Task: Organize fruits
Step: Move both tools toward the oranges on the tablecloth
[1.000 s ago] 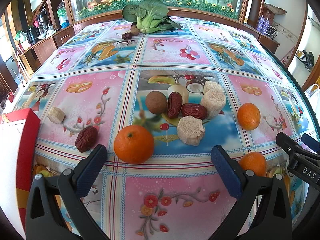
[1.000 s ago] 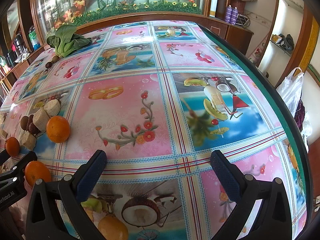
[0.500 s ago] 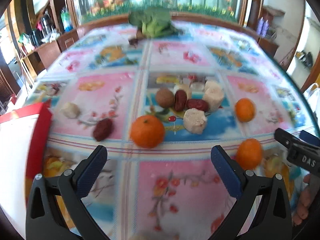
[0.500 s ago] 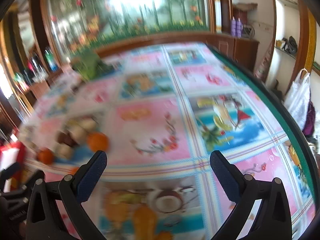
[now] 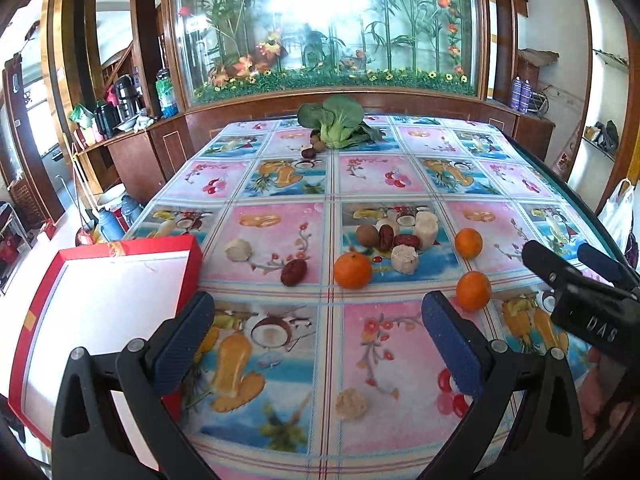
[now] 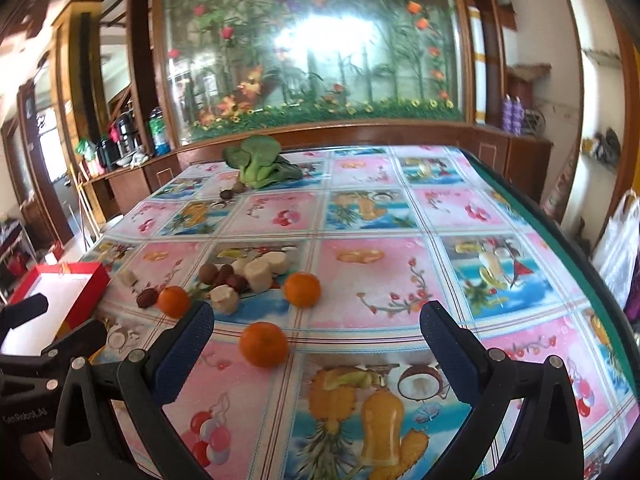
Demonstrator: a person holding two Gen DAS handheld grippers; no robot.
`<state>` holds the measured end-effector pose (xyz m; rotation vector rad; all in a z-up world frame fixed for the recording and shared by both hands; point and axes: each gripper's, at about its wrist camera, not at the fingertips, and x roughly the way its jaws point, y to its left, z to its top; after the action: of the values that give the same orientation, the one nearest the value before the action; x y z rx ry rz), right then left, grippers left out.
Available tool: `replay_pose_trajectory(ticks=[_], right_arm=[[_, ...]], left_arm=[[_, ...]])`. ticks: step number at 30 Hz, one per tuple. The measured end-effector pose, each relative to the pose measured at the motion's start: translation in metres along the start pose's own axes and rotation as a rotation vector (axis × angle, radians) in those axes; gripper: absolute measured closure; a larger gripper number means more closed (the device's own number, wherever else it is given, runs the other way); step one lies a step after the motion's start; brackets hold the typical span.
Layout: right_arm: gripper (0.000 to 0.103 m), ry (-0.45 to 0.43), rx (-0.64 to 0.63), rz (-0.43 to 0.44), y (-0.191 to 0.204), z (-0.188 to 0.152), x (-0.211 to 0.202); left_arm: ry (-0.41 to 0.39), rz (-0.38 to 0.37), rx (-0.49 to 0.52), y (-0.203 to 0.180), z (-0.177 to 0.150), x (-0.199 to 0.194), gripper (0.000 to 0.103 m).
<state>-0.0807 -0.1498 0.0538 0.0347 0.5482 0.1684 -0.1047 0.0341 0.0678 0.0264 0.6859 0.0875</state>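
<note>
Three oranges lie on the patterned tablecloth: one (image 5: pixel 352 270) near the middle, one (image 5: pixel 468 243) farther right, one (image 5: pixel 473 291) nearest the right gripper. Behind them sits a cluster of red dates (image 5: pixel 406 240), a brown round fruit (image 5: pixel 367 235) and pale cut chunks (image 5: pixel 404 259). A lone date (image 5: pixel 293 272) and a pale chunk (image 5: pixel 238 249) lie to the left. My left gripper (image 5: pixel 318 344) is open and empty, held back above the table's near part. My right gripper (image 6: pixel 316 350) is open and empty too, with an orange (image 6: pixel 263 344) just ahead of its left finger.
A red box with a white inside (image 5: pixel 100 300) sits at the table's left near corner. A green leafy vegetable (image 5: pixel 334 122) with small brown fruits lies at the far end. A pale chunk (image 5: pixel 351 402) lies near the front edge. The table's green edge (image 6: pixel 568 264) runs along the right.
Both grippers have pulled back and lifted, so the fruits look smaller and farther. The red box has come more fully into the left view. Both stayed open.
</note>
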Motion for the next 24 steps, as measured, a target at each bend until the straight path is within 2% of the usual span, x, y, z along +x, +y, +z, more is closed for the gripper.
replay_pose_trajectory(ticks=[5, 24], right_arm=[[0.001, -0.046, -0.030, -0.007, 0.005, 0.000, -0.005], [0.001, -0.048, -0.040, 0.007, 0.008, -0.004, -0.005]], left_arm=[[0.001, 0.010, -0.014, 0.005, -0.006, -0.005, 0.000], [0.011, 0.033, -0.034, 0.015, -0.011, -0.006, 0.000]])
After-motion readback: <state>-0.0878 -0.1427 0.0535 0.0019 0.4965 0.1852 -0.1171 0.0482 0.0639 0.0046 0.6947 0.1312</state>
